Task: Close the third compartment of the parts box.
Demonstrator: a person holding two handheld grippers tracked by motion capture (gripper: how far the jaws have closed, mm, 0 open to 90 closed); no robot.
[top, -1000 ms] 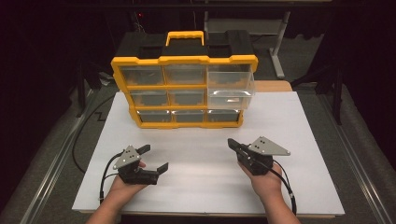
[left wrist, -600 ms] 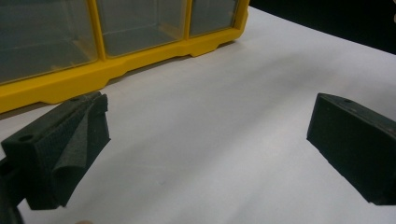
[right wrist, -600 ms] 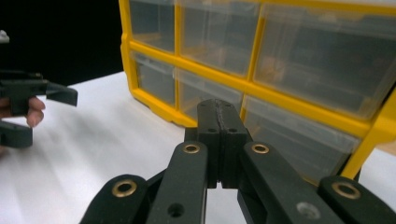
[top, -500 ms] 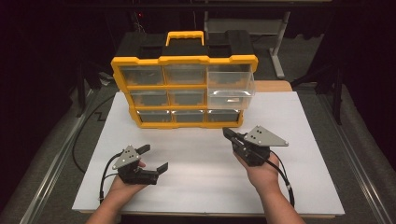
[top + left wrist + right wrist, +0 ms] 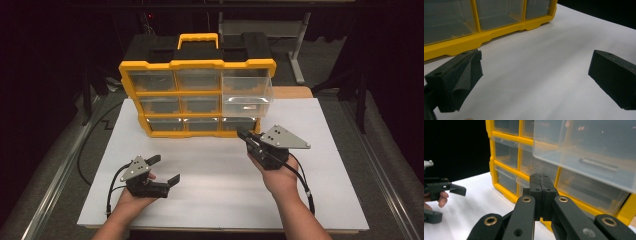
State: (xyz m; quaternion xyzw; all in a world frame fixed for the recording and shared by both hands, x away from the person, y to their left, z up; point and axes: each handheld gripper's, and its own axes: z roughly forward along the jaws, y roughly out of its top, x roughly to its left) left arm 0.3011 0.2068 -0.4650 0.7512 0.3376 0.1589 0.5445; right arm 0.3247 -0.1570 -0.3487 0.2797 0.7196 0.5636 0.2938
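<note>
Broadly, work is at its opening stage: nothing gripped yet, one drawer standing out of the organizer.

High view: yellow organizer (image 5: 197,90) stands upright at 12 o'clock on the white board (image 5: 210,200), black handle-topped back behind it. Its top-right clear drawer (image 5: 247,95) sticks out toward the person, proud of the other fronts; the rest sit flush. Right gripper (image 5: 243,134), at approx. 2 o'clock from board centre, has jaws pressed together on nothing, tips just beside the organizer's lower right corner, below the protruding drawer. Left gripper (image 5: 164,169) rests at 7 o'clock in the left hand (image 5: 131,197), jaws spread wide, empty, well apart from the organizer.

Left gripper view: both pads (image 5: 456,80) stand far apart w/ bare board between; organizer's bottom yellow rail (image 5: 486,37) runs across 11 o'clock, not touched.

Right gripper view: closed jaw tips (image 5: 541,186) point at the organizer's lower rows; protruding drawer (image 5: 594,150) overhangs at 1 o'clock, its front pull bar visible, contents not discernible. Left gripper (image 5: 449,188) appears at 9 o'clock, farther off.

Judgement: likely step in hand is an approach to the open drawer, either to push it home w/ shut jaws or reach it. Done: drawer already out. Left: contact w/ the drawer and whatever follows; no contact evident so far.
</note>
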